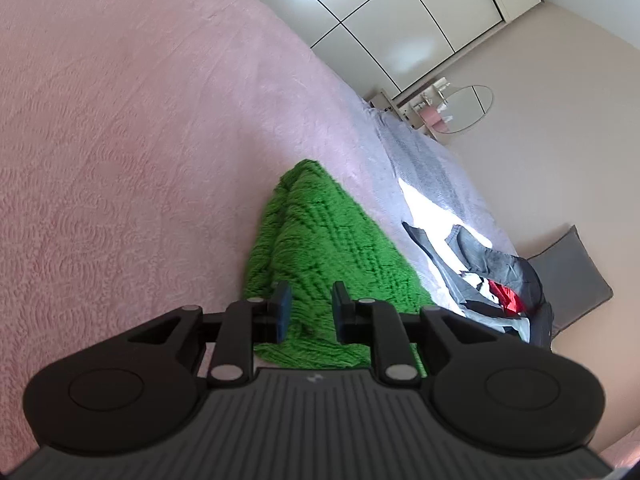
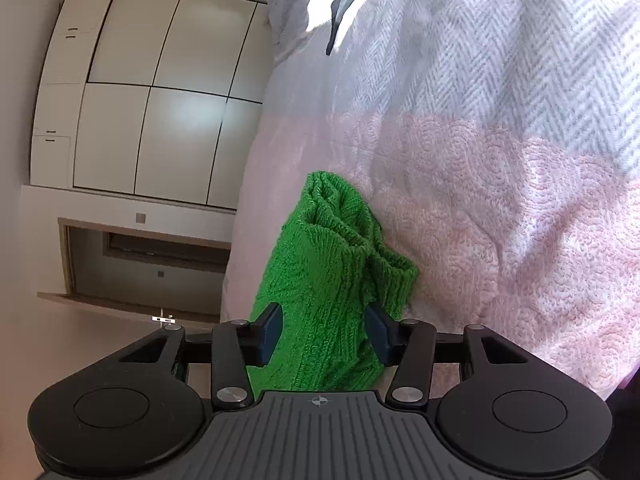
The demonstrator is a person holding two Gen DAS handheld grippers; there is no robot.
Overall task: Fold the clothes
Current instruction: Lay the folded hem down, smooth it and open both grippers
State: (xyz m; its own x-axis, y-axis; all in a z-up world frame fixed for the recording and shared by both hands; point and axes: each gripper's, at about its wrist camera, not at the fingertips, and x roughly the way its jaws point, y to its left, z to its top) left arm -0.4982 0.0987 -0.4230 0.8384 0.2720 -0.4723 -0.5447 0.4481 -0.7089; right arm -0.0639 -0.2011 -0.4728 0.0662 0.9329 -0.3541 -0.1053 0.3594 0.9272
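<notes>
Both-handed: left hand-held gripper (image 1: 308, 311), right hand-held gripper (image 2: 323, 332) agape over green sweater (image 1: 320, 240).

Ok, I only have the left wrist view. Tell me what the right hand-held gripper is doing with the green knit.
Observer: The right hand-held gripper has its jaws open, with the green knit lying between the pads, not pinched.
Operator: Describe the knit's far end from that side.
Observer: A ribbed cuff sticks out to the right, resting against the pink bedspread.
Operator: Say what lies beyond it.
Observer: A grey herringbone blanket covers the bed past the pink one.
Operator: Report anything to the left there.
Observer: An open doorway shows below the white wardrobe.
</notes>
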